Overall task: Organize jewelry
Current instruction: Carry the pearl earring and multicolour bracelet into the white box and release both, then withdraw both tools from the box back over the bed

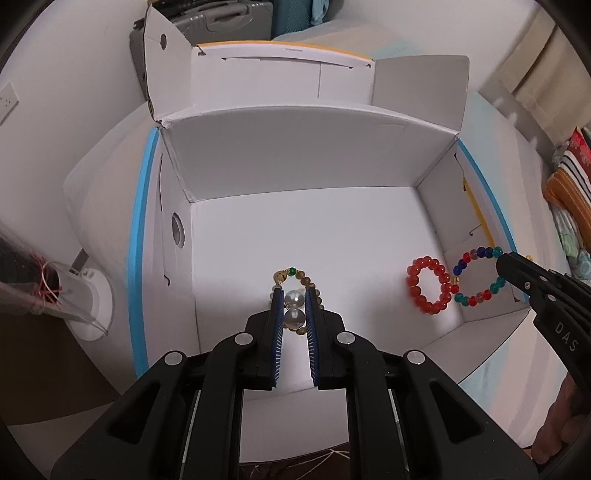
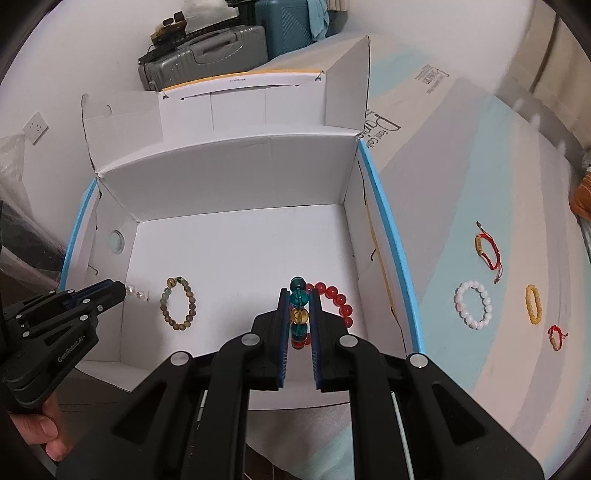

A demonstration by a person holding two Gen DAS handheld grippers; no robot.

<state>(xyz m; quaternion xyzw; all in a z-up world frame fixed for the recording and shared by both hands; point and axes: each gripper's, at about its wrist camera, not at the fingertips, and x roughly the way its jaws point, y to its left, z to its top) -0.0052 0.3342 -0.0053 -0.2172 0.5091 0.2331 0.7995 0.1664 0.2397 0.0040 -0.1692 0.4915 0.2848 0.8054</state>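
— Two bracelets gripped, is that right? Left wrist view first.
— Left gripper (image 1: 294, 301) is clamped on a pearl strand (image 1: 294, 309) low inside the white cardboard box (image 1: 303, 155); an olive bead bracelet (image 1: 300, 280) lies beneath. Red bead bracelet (image 1: 428, 290) rests near the box's right wall.
— Right wrist view?
— Right gripper (image 2: 298, 301) is closed on a multicoloured bead bracelet (image 2: 298, 314), held on edge beside the red one. White bead bracelet (image 2: 474, 305) and yellow bead bracelet (image 2: 532, 304) lie outside on the bed (image 2: 461, 206).

A white wall (image 2: 92, 55) carrying a socket plate (image 2: 37, 127) backs a grey suitcase (image 2: 207, 55) and a teal suitcase (image 2: 284, 26), beside a bed (image 2: 480, 166) with a pale blue-and-white cover and beige curtains (image 1: 546, 74).
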